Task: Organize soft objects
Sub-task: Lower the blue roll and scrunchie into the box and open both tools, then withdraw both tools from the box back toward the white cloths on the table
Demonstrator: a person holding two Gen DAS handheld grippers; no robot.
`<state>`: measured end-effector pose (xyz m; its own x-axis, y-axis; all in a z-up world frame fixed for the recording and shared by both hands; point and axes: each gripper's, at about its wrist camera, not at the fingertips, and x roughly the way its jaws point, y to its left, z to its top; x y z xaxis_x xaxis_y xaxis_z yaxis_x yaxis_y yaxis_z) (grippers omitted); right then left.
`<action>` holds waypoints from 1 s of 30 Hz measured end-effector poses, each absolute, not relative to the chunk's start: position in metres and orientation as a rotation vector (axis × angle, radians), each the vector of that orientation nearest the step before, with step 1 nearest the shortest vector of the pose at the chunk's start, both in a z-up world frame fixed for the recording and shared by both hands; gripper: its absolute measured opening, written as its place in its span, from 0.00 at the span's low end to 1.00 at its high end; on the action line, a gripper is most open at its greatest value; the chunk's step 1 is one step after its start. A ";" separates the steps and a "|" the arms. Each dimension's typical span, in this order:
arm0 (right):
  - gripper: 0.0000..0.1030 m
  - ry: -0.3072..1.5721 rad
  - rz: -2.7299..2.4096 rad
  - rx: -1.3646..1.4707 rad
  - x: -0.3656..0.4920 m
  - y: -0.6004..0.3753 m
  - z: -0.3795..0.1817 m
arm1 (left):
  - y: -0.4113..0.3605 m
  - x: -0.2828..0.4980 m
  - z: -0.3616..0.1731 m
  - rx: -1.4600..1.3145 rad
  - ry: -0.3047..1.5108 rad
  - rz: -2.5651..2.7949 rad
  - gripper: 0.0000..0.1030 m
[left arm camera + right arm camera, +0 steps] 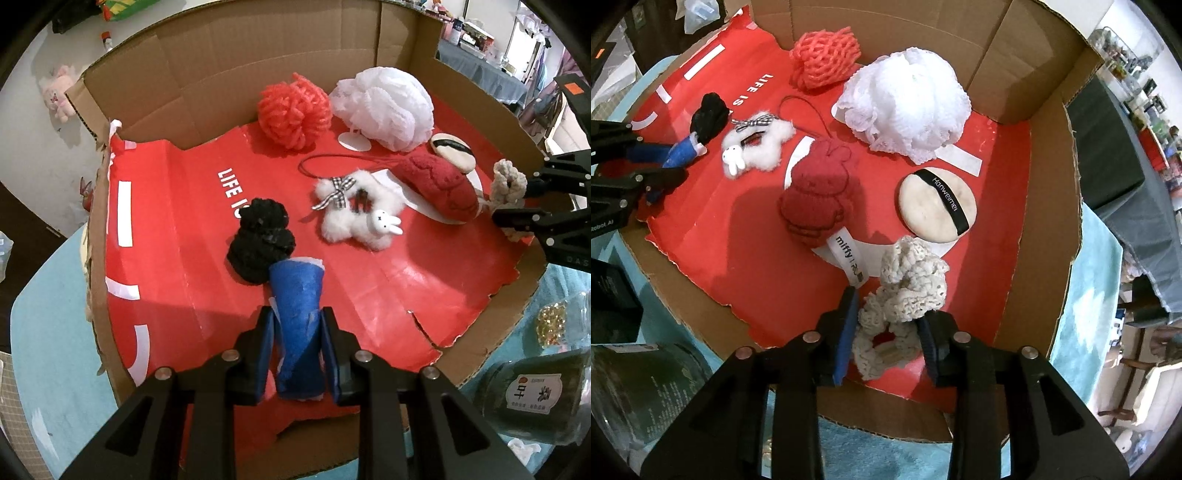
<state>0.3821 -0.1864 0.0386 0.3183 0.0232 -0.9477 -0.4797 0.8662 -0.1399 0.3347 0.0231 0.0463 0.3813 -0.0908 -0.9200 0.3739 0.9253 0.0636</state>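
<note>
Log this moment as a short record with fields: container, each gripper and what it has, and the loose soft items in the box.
container: cardboard box lined with red sheet
left gripper: jaws clamped on blue felt roll
right gripper: cream crochet scrunchie between its jaws
loose items: black yarn ball, red yarn ball, white mesh puff, red knit plush, white fluffy charm, powder puff

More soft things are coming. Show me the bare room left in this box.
Free: the red liner left of the black yarn ball, up to the cardboard wall, and the near strip below the white plush. Crowded: the far right, around the white pouf, red plush and powder puff.
</note>
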 end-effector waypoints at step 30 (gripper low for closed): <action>0.73 0.858 0.333 -0.274 0.279 -0.192 0.160 | 0.025 0.199 0.175 0.090 0.676 -0.303 0.98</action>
<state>0.2785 -0.1920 0.1602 0.6078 0.1748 -0.7746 -0.3929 0.9139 -0.1020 0.1986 0.0253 0.1751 0.7381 -0.2470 -0.6278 0.3049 0.9522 -0.0162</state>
